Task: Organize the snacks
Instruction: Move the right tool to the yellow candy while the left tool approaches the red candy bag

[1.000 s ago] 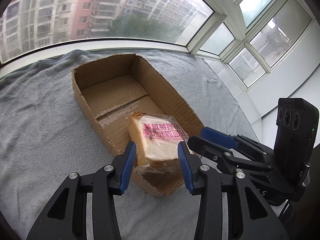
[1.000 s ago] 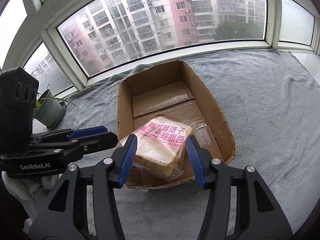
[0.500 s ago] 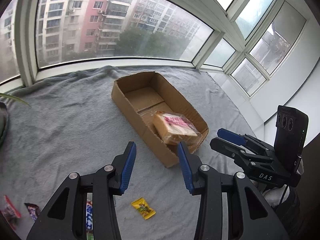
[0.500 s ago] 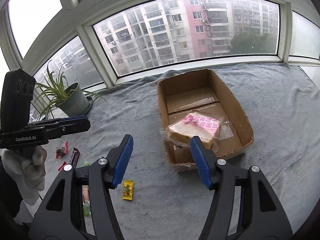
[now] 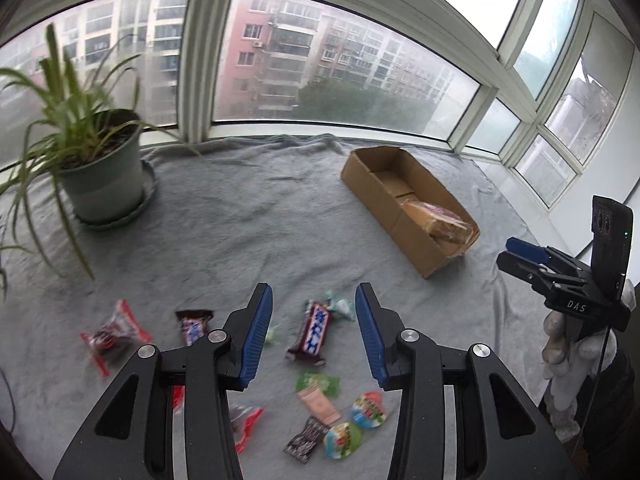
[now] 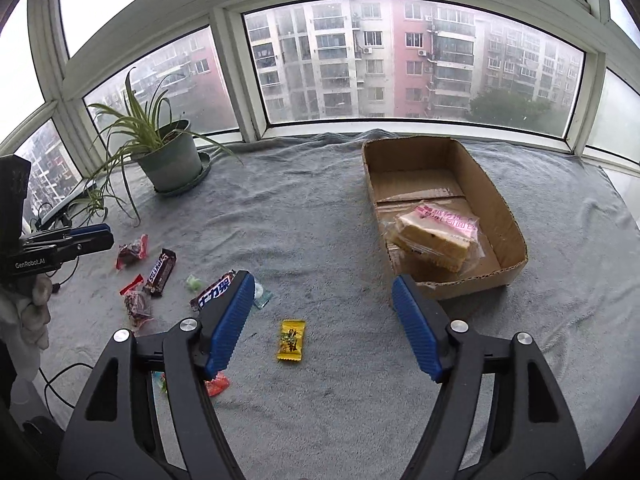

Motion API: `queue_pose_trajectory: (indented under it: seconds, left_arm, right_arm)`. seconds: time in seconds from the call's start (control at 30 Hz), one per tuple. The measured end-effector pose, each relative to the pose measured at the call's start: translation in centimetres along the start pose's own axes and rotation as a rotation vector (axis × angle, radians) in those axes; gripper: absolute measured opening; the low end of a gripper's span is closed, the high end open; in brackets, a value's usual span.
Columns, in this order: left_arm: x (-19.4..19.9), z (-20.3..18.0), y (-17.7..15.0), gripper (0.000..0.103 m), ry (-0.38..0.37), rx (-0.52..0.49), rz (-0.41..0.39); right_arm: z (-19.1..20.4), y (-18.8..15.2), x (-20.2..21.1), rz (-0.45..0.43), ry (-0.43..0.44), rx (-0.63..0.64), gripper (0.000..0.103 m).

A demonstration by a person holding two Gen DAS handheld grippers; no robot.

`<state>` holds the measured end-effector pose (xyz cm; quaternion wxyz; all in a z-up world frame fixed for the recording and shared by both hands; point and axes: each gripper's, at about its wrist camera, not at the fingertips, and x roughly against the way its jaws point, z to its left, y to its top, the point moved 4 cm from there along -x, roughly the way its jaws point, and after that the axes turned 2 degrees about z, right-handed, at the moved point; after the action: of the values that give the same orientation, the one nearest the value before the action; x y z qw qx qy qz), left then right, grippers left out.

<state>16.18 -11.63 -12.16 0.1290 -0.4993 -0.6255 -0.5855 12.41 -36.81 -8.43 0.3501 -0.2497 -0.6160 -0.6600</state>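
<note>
A cardboard box sits on the grey cloth with a wrapped bread pack leaning in its near end; the box and bread also show in the left wrist view. Several small snacks lie loose on the cloth, among them a dark Snickers bar, a red packet and a yellow candy. My left gripper is open and empty above the Snickers bar. My right gripper is open and empty above the cloth, between the yellow candy and the box.
A potted green plant stands at the back left of the cloth; it also shows in the right wrist view. Windows run along the far edge. Cables lie off the cloth's left edge.
Both grippers have pulled back from the box, leaving the bread pack in it. The left gripper has swung left over the loose snacks. The right gripper has opened wider.
</note>
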Motion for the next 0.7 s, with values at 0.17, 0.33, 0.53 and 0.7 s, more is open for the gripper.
queue_pose_trajectory:
  seconds: [0.17,0.33,0.53,0.7]
  left_arm:
    - [1.3,2.9,-4.4,0.04,0.068,0.037,0.013]
    - [1.1,4.9,-7.7,0.04,0.142,0.07,0.038]
    - [-0.5,6.7,-10.6,0.04,0.144,0.189,0.083]
    - [-1.9,7.3,-11.5,0.048,0.143,0.22,0.121]
  right_arm:
    - [2.1,-2.1,-1.4,0.041,-0.004,0.029,0.074]
    - [3.0,-4.1,-3.4,0.087,-0.012,0.028,0.074]
    - [3.4,-6.1,-5.5,0.137,-0.013,0.015,0.074]
    - [3.5,-7.1,-6.9,0.171,-0.022,0.012,0.074]
